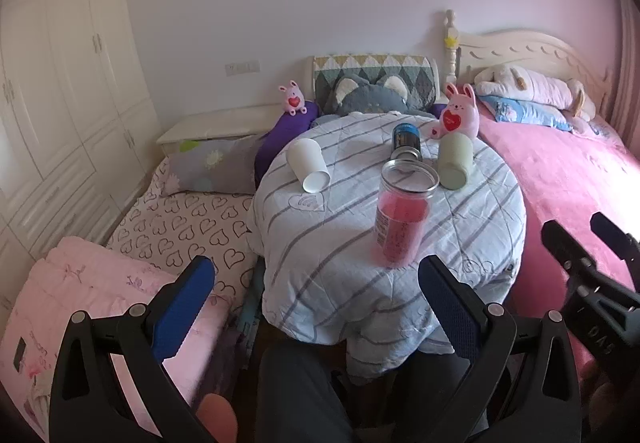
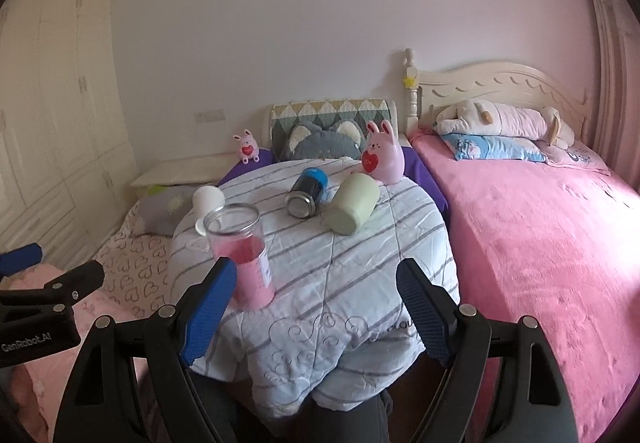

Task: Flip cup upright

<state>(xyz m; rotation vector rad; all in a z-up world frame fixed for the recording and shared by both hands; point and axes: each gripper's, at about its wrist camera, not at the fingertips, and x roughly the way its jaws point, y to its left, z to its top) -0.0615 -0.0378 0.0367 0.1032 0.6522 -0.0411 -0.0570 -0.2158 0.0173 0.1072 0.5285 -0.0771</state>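
Left wrist view: the left claw [image 1: 316, 307] hangs wide open and empty at the near edge of the round surface [image 1: 472, 227], which is draped in a striped quilt. On that quilt the clear jar [image 1: 400, 211] with pink contents stands upright, mouth up. 3 containers lie on their sides farther back: the white paper cup [image 1: 309, 164] at the left, the blue can [image 1: 406, 143] in the middle, and the green cup [image 1: 455, 160] at the right, just in front of the pink rabbit toy [image 1: 458, 117]. Part of the right claw [image 1: 576, 243] shows at the right edge, apart from everything.

Right wrist view: the right claw [image 2: 318, 307] is also spread wide and holds nothing, hovering short of the jar [image 2: 244, 251]. The green cup [image 2: 354, 208] lies tilted with its base toward the camera, beside the can [image 2: 306, 193]. The paper cup [image 2: 208, 201] sits partly hidden behind the jar.

Judging by this, the jar is the only container upright, and at least the 2 cups are left to right. Neither claw touches a cup, so no grasp has begun on them. Which cup comes next cannot be told from the claws' positions.
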